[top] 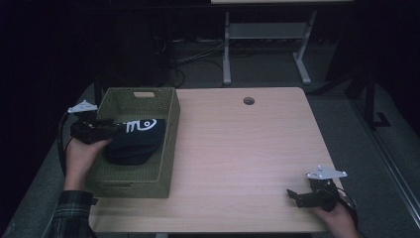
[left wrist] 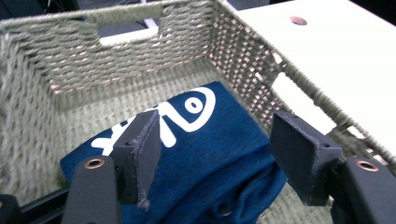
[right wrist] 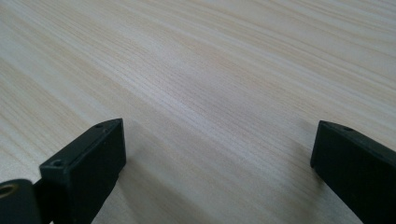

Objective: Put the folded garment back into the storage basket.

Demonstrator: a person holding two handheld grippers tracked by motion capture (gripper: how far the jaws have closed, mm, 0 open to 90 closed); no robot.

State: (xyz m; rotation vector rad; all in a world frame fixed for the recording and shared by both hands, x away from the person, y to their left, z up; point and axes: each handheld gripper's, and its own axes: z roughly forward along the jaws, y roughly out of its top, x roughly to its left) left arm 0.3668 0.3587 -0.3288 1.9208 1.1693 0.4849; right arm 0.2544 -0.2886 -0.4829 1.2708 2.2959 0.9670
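Left gripper view: left gripper (left wrist: 217,154) seemingly clear above dark blue garment (left wrist: 210,154).

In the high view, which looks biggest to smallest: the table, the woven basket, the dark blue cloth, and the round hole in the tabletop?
1. Table
2. Woven basket
3. Dark blue cloth, lying inside the basket
4. Round hole

The gaps are clear; nothing here is close enough to doubt.
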